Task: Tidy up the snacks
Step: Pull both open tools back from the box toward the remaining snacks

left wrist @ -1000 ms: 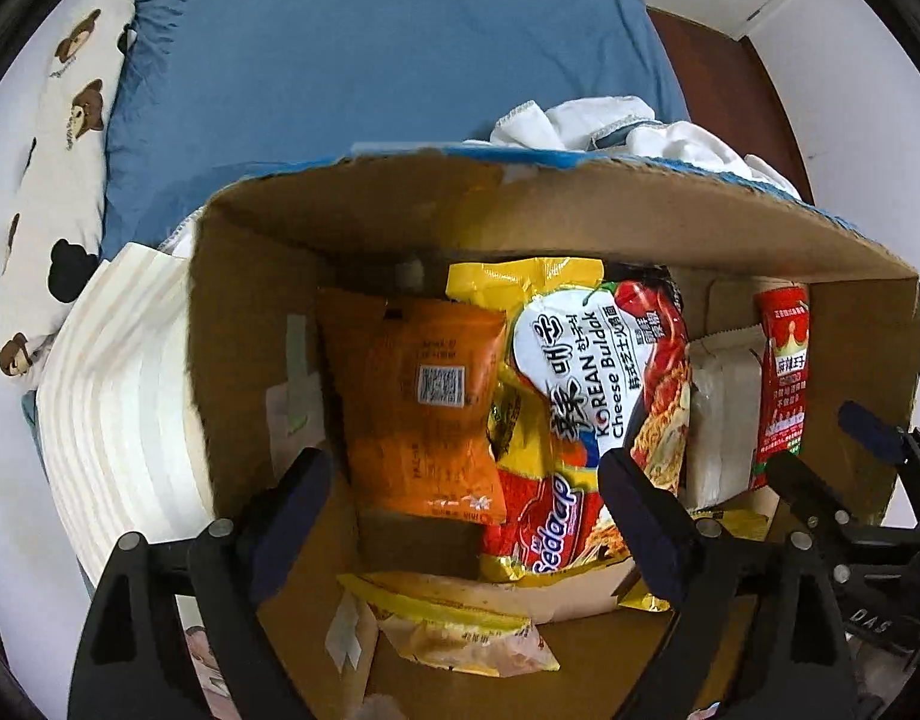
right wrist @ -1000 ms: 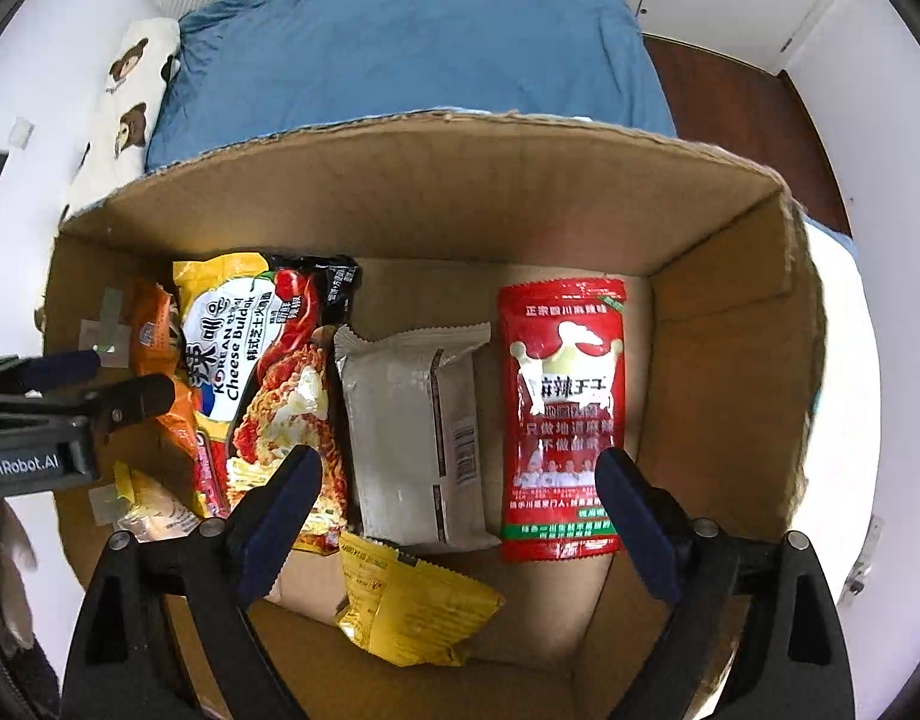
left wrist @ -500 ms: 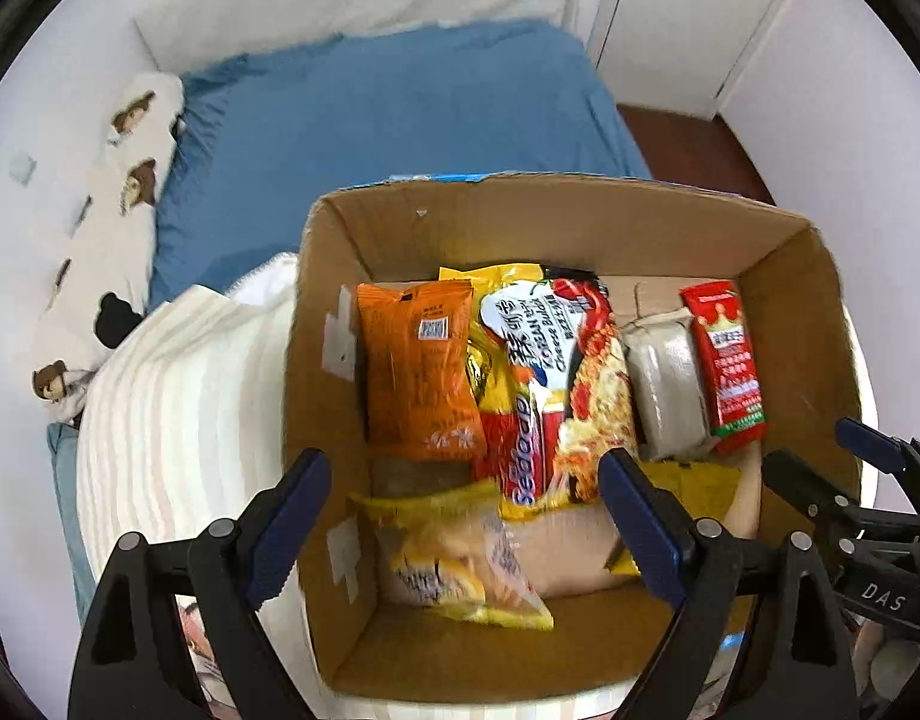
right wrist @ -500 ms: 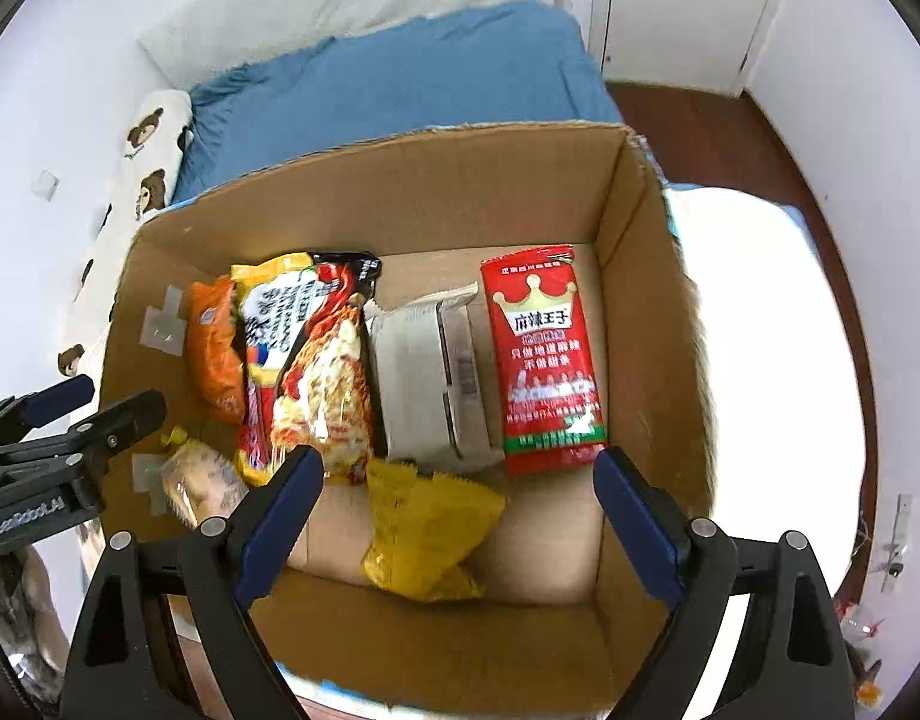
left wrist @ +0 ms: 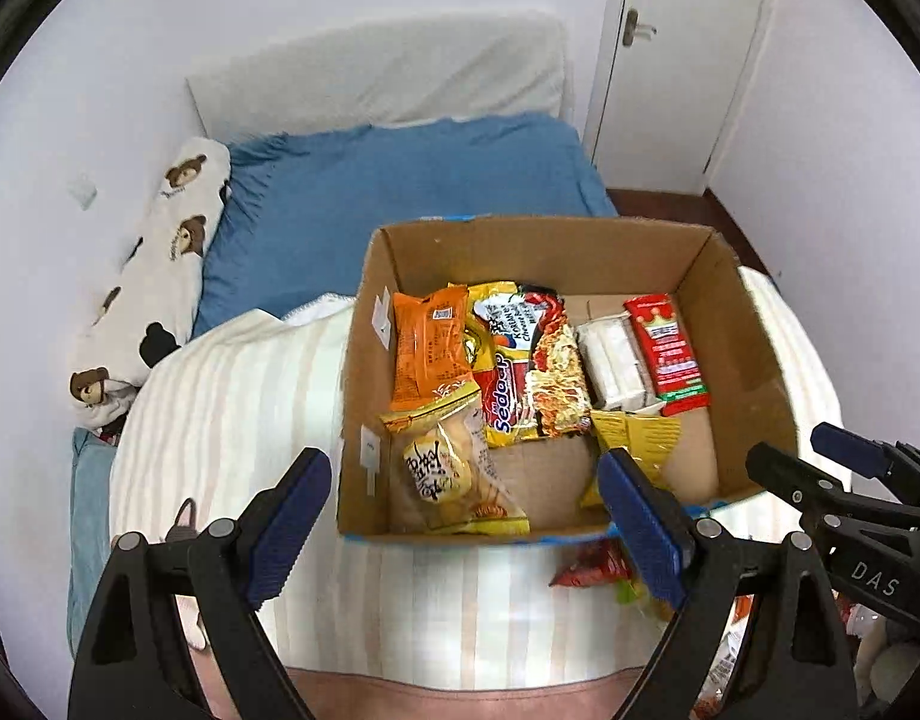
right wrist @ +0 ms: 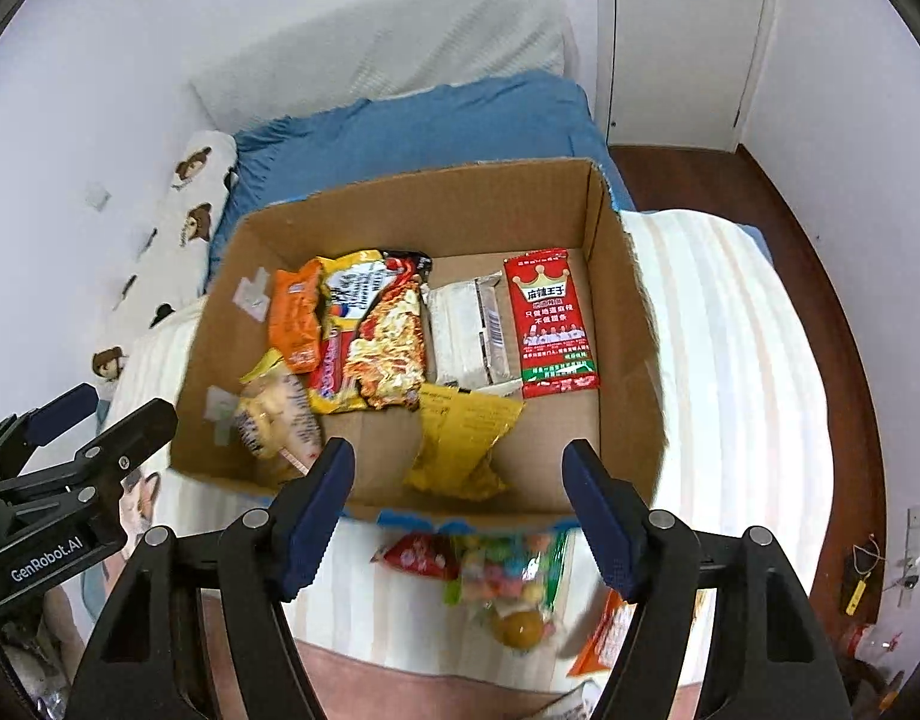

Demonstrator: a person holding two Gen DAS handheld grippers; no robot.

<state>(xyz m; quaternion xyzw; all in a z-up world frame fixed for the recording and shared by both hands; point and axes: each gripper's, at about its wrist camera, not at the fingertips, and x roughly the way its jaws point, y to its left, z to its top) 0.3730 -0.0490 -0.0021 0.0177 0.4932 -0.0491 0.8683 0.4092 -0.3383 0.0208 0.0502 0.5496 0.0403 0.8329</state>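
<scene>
An open cardboard box (left wrist: 754, 330) (right wrist: 628, 312) stands on a striped blanket. Inside lie an orange packet (left wrist: 427, 348), noodle packs (left wrist: 520, 360), a white packet (right wrist: 466, 330), a red packet (right wrist: 553, 318), a yellow packet (right wrist: 466, 438) and a pastry bag (left wrist: 454, 468). Loose snacks lie in front of the box: a small red packet (right wrist: 418, 555), a candy bag (right wrist: 508, 570) and an orange packet (right wrist: 604, 630). My left gripper (left wrist: 463, 480) hovers open above the box's near wall. My right gripper (right wrist: 460, 462) hangs over the same edge, its jaws closing with nothing between them.
The striped blanket (left wrist: 232, 408) covers the near part of a bed with a blue sheet (left wrist: 400, 192). A bear-print pillow (left wrist: 160, 276) lies along the left wall. A white door (right wrist: 682, 30) and dark wood floor (right wrist: 820, 276) are at the right.
Both grippers have risen and drawn back from inside the box, so the whole box and the loose snacks in front now show. The right jaws stand narrower than before.
</scene>
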